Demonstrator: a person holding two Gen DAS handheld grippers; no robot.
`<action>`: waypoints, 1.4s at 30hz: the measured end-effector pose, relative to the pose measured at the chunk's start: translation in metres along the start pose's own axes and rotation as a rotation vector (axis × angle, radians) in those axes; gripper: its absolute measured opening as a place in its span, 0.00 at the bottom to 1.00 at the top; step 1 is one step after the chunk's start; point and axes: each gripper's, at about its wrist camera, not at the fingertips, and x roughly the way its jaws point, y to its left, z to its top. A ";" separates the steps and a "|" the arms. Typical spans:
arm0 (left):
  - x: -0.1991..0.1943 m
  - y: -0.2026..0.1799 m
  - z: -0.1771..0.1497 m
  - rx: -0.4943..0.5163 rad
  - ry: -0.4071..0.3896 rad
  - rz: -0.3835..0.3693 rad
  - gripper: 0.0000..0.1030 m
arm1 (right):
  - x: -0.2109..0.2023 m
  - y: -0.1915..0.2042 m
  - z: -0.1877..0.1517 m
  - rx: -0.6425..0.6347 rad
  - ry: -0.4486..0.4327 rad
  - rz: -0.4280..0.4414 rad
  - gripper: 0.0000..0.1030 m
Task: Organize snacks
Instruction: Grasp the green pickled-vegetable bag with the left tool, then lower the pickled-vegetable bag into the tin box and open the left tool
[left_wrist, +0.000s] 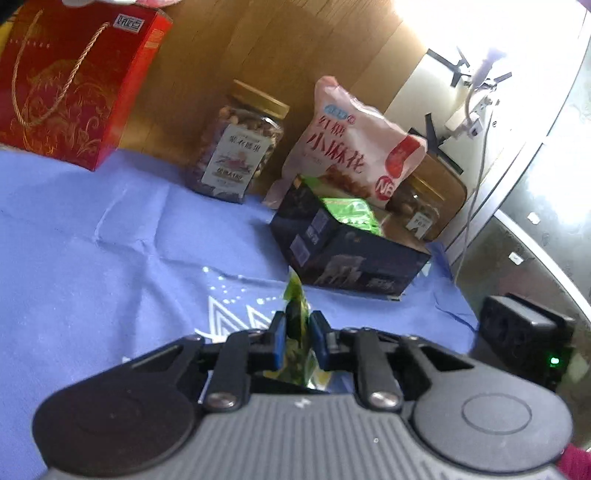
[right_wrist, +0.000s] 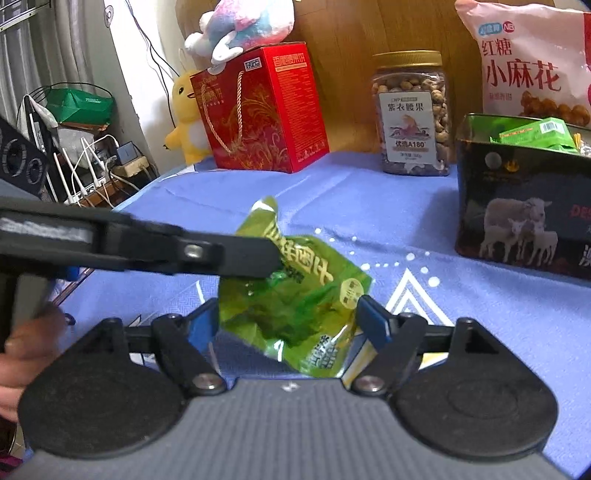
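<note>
My left gripper (left_wrist: 298, 332) is shut on a green snack packet (left_wrist: 295, 325), held edge-on above the blue cloth. In the right wrist view the same green packet (right_wrist: 295, 295) hangs between the wide-open fingers of my right gripper (right_wrist: 291, 321), while the left gripper (right_wrist: 229, 254) reaches in from the left and pinches its upper part. A dark open box with sheep pictures (left_wrist: 343, 251) holds other green packets (left_wrist: 354, 214); it also shows at the right in the right wrist view (right_wrist: 517, 206).
Along the wooden back wall stand a red gift box (right_wrist: 262, 110), a nut jar (right_wrist: 413, 114) and a pink snack bag (right_wrist: 532, 62). Plush toys (right_wrist: 243, 26) sit on and beside the red box. A black device (left_wrist: 524, 339) sits at the cloth's right edge.
</note>
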 end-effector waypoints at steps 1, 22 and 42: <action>0.001 -0.005 -0.002 0.025 0.000 0.027 0.14 | -0.001 0.000 0.000 0.003 0.000 0.002 0.80; 0.014 0.003 0.010 -0.134 0.085 -0.035 0.19 | -0.016 -0.016 -0.002 0.126 -0.049 0.045 0.96; 0.106 -0.119 0.084 0.183 0.139 -0.171 0.19 | -0.112 -0.057 0.026 -0.004 -0.354 -0.295 0.58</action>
